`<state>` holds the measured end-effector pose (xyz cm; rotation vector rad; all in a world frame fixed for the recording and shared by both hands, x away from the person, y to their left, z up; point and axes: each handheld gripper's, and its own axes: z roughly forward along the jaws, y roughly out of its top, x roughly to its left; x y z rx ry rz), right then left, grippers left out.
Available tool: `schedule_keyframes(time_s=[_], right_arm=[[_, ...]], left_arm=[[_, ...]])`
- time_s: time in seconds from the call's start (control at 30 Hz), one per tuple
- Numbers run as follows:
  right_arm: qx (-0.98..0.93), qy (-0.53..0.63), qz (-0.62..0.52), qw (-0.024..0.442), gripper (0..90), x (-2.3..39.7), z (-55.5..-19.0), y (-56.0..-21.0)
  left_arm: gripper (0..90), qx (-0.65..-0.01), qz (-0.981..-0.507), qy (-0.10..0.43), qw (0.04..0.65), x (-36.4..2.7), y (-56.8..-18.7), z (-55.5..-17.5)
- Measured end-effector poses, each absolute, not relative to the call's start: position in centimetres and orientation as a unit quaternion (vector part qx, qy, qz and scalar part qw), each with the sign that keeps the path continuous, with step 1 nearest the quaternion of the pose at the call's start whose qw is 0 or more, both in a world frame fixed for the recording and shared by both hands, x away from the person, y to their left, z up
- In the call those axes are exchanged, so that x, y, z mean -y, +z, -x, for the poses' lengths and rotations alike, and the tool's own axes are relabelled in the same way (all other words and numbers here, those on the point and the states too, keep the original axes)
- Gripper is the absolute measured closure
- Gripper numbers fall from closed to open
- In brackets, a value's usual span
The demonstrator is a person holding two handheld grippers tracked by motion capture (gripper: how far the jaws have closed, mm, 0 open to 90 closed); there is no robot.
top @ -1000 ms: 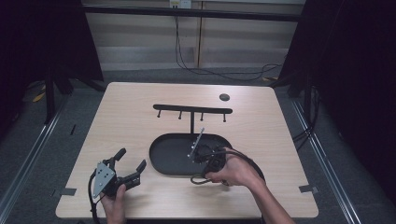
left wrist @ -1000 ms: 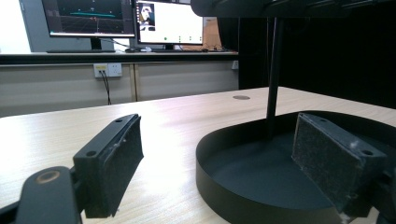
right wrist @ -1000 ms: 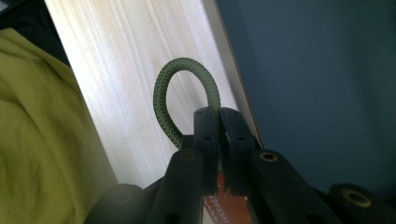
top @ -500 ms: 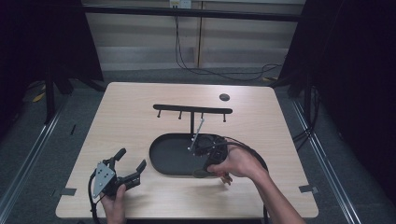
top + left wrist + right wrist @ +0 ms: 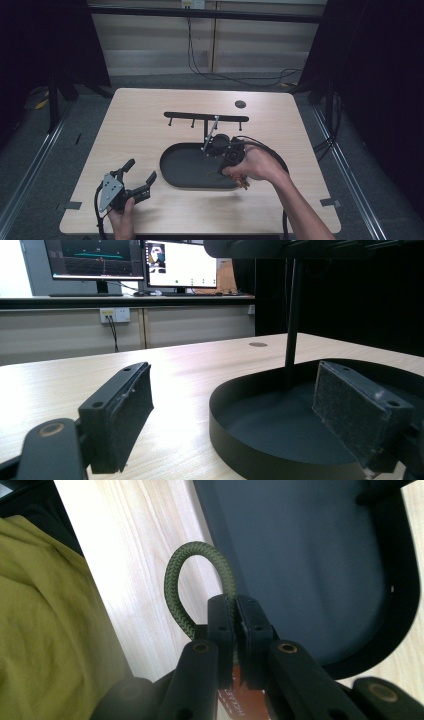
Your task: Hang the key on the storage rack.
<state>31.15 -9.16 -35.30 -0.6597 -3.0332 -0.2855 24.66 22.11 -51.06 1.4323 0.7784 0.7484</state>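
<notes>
Braided olive-green cord loop (image 5: pixel 200 582), pinched in the right gripper (image 5: pixel 234 611) with jaws nearly together and only the cord's thickness between them; loop arching up and to the left of the jaw tips, over the seam between the pale wooden table (image 5: pixel 150 555) and the black oval tray (image 5: pixel 310 555); likely light, soft and limp, though the braid looks stiff enough to keep its arch; rough weave, so probably little risk of slipping against the pads; best taken where it is taken now, low on the loop near its root, leaving the bow free to hook over something; a red tag or label (image 5: pixel 245 702) just below the jaws, printed but too blurred to read, probably part of the same item; rest of the item hidden behind the jaws. From the high view, right gripper (image 5: pixel 231 156) over the right end of the tray (image 5: pixel 185 167), close to the foot of the black rack (image 5: pixel 206 118) with its downward pegs, a small orange-red piece (image 5: pixel 243 184) showing below the hand. Left gripper (image 5: pixel 135 182) resting on the table near the front left corner, jaws spread wide, holding nothing; in the left gripper view, both pads (image 5: pixel 127 415) well apart, tray wall (image 5: pixel 235 405) between and beyond them, untouched.
</notes>
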Motion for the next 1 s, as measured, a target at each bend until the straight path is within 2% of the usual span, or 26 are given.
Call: schedule_keyframes(time_s=[0.53, 1.0], right_arm=[[0.969, -0.115, 0.220, 0.010, 85.7, 9.0, -32.8, -33.3], [0.974, -0.106, 0.200, -0.001, 85.7, 8.1, -35.1, -30.1]], left_arm=[[15.8, -0.339, -0.626, 0.328, 0.621, -22.1, -51.0, -24.7], [15.8, -0.339, -0.626, 0.328, 0.622, -22.1, -51.0, -24.7]])
